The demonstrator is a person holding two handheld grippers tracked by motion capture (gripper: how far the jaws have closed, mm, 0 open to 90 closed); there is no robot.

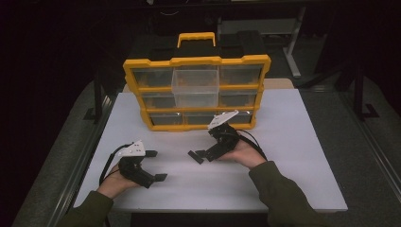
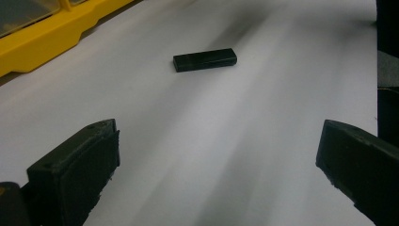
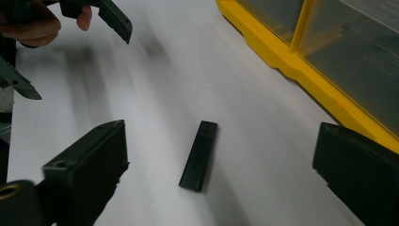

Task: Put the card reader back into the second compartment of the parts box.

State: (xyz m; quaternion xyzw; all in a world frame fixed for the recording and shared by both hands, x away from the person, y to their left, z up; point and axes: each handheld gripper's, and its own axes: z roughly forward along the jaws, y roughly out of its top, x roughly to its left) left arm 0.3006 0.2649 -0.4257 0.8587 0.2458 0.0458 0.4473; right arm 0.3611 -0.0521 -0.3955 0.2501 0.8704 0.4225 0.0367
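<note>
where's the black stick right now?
The black stick lies flat on the white table, between the right gripper fingers, in front of the yellow organizer.

A black stick (image 3: 199, 156) lies on the white table (image 1: 293, 156) by a yellow organizer (image 1: 196, 60) with clear drawers.

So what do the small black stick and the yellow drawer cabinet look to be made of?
The black stick looks like moulded plastic with a dull sheen: a flat bar with crisp edges and a seam near one end. The cabinet looks like glossy yellow plastic, judging by the soft highlights along its frame. Its drawers seem to be clear plastic, since the contents show through faintly.
</note>
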